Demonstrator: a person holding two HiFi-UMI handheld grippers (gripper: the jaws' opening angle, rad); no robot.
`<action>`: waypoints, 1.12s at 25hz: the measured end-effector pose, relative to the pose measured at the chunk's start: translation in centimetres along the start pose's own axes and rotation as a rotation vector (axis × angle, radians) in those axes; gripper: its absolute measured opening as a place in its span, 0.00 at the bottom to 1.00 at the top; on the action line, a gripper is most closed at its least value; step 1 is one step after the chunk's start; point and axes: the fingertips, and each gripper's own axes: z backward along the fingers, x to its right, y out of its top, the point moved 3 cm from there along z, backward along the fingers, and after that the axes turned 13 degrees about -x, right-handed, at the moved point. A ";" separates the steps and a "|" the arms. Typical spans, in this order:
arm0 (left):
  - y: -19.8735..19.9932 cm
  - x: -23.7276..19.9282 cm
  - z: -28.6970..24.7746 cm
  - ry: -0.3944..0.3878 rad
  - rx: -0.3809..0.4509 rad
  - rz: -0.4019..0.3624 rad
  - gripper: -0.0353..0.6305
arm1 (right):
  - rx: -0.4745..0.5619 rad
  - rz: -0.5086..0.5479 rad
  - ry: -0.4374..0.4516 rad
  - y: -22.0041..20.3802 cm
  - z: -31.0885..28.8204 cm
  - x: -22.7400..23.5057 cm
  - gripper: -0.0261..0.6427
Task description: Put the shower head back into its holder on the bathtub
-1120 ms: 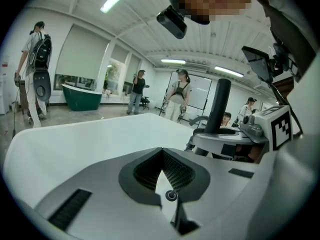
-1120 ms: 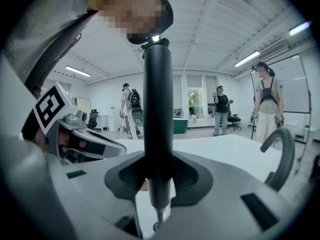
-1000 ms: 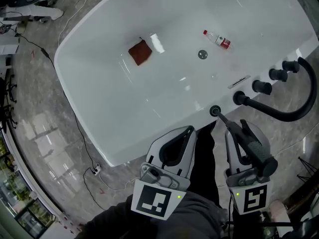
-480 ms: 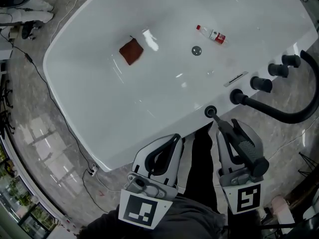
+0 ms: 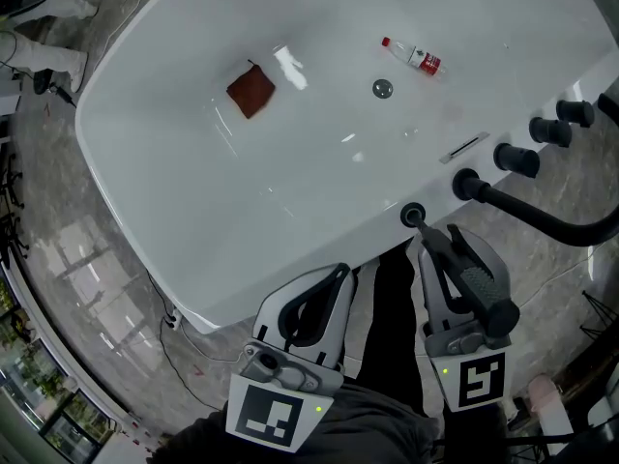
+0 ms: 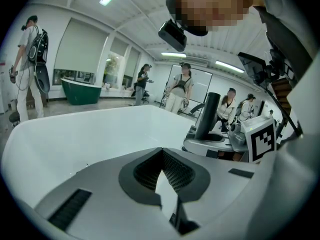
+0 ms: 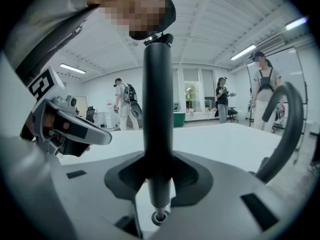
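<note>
Shower head [image 7: 157, 99], stiff and probably slippery, clamped mid-handle in my right gripper [image 5: 437, 249] fingers, tip near its holder [image 5: 414, 215]; left gripper [image 6: 162, 151] closed, empty.

White bathtub [image 5: 193, 191]; black shower head [image 7: 157, 109]; reddish-brown cloth [image 5: 250, 90]; clear bottle [image 5: 414, 56] with a red label; grey veined floor [image 5: 77, 259].

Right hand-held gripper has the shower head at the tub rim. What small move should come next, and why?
Probably ease it straight down. The right hand-held gripper is shut on the shower head, which stands upright with its narrow lower tip right at the round holder on the bathtub rim. It looks lined up but not seated, so release should wait.
</note>
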 end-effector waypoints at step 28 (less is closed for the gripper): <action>-1.2 -2.6 -1.0 0.020 -0.030 0.049 0.06 | -0.102 -0.003 0.006 -4.4 -4.3 0.1 0.23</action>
